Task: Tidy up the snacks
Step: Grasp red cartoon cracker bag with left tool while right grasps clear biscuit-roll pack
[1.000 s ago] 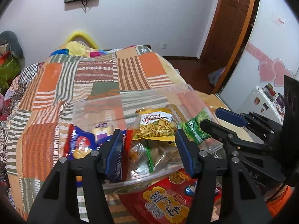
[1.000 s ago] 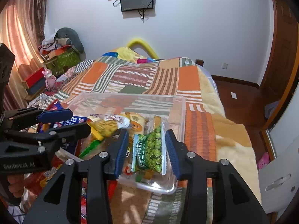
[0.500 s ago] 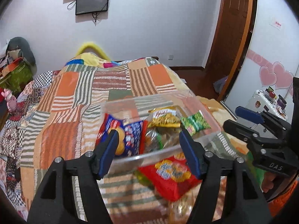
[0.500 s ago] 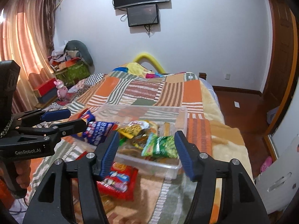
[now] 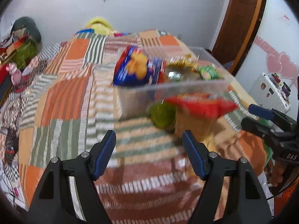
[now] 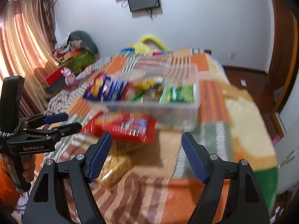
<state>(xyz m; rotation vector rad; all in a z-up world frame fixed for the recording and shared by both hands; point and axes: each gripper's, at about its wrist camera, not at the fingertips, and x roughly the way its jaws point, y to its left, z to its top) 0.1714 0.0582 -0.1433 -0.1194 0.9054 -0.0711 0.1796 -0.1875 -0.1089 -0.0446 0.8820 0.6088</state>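
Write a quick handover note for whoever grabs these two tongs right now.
Left tongs: just opened, nothing between them.
Right tongs: just opened, also empty.
Clear bin on the patchwork blanket already holds the blue bag and green packet.
Left to do: red bag and yellow packet lie on the blanket outside the bin.

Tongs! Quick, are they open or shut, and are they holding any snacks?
Left tongs: open, just been opening, holding nothing.
Right tongs: open, just been opening, holding nothing.
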